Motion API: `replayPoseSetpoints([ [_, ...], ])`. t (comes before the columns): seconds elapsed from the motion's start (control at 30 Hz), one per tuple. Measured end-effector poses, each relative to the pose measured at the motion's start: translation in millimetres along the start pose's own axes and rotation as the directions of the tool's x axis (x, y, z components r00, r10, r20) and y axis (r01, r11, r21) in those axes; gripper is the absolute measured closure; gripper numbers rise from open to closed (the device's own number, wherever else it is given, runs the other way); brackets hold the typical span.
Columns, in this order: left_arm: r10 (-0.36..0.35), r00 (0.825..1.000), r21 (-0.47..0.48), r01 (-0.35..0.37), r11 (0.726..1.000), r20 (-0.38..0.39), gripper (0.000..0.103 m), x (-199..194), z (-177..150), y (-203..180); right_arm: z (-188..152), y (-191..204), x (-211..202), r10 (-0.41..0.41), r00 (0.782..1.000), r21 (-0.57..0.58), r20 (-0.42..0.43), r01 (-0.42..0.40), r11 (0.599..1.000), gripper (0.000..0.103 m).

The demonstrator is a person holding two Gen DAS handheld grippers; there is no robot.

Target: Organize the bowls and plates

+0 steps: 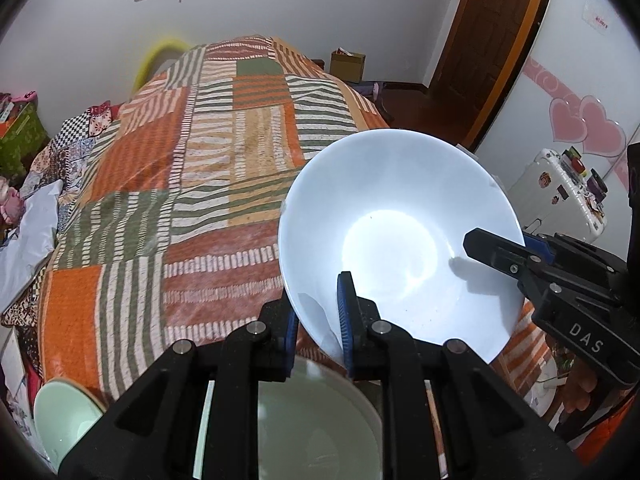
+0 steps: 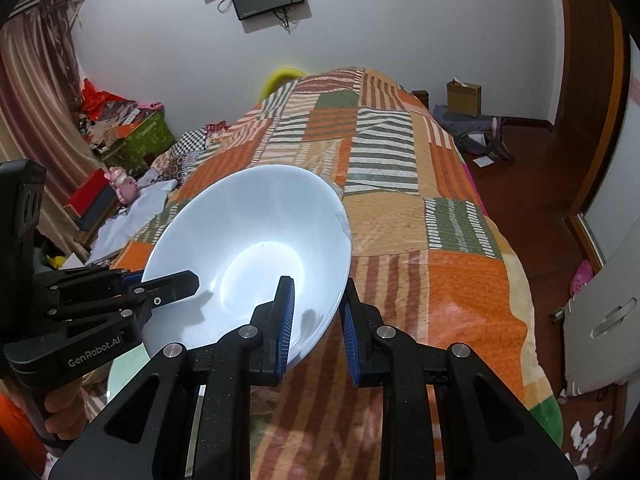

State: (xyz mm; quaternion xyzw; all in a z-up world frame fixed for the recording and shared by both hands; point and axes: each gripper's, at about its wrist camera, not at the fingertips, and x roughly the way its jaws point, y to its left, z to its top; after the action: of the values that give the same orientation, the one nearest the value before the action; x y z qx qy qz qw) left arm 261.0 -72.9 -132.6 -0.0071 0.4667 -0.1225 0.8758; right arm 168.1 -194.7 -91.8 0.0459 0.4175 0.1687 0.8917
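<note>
A large white bowl (image 1: 400,216) hangs tilted above the bed, held by both grippers at its rim. In the left wrist view my left gripper (image 1: 318,320) is shut on the bowl's near rim, one blue pad inside and one outside. My right gripper (image 1: 504,248) grips the right rim, its black finger reaching inside. In the right wrist view the white bowl (image 2: 248,240) has my right gripper (image 2: 318,312) shut on its near right rim and my left gripper (image 2: 176,284) on its left rim. A pale green bowl (image 1: 64,412) and a second pale bowl (image 1: 316,420) lie below.
A patchwork blanket in orange, green and white stripes (image 1: 224,152) covers the bed. A white suitcase (image 1: 560,192) stands to the right by a wardrobe with pink hearts. A cardboard box (image 2: 464,98) and clothes lie on the floor by the wooden door (image 1: 492,32). Clutter fills the left side (image 2: 120,128).
</note>
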Motion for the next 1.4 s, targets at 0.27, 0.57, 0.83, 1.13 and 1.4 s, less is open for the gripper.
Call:
replayPoseSetpoints([
  [0.27, 0.016, 1.0, -0.022, -0.016, 1.0, 0.025, 0.085, -29, -17, 16, -6, 25, -7, 0.024, 1.0, -0.024, 0.011, -0.023, 0.999, 0.082],
  [0.57, 0.039, 0.998, -0.067, -0.036, 0.997, 0.048, 0.085, -59, -41, 43, -12, 61, -9, 0.06, 0.998, -0.068, 0.012, -0.059, 0.996, 0.082],
  [0.83, 0.065, 0.996, -0.115, -0.058, 0.992, 0.059, 0.085, -82, -66, 71, -20, 93, -4, 0.091, 0.996, -0.111, 0.0, -0.091, 0.99, 0.082],
  [1.13, 0.114, 0.991, -0.173, -0.101, 0.98, 0.066, 0.085, -106, -90, 107, -28, 132, 3, 0.15, 0.988, -0.154, -0.024, -0.152, 0.976, 0.082],
  [1.4, 0.152, 0.985, -0.227, -0.132, 0.965, 0.075, 0.085, -126, -114, 137, -35, 167, 12, 0.2, 0.978, -0.194, -0.055, -0.207, 0.959, 0.082],
])
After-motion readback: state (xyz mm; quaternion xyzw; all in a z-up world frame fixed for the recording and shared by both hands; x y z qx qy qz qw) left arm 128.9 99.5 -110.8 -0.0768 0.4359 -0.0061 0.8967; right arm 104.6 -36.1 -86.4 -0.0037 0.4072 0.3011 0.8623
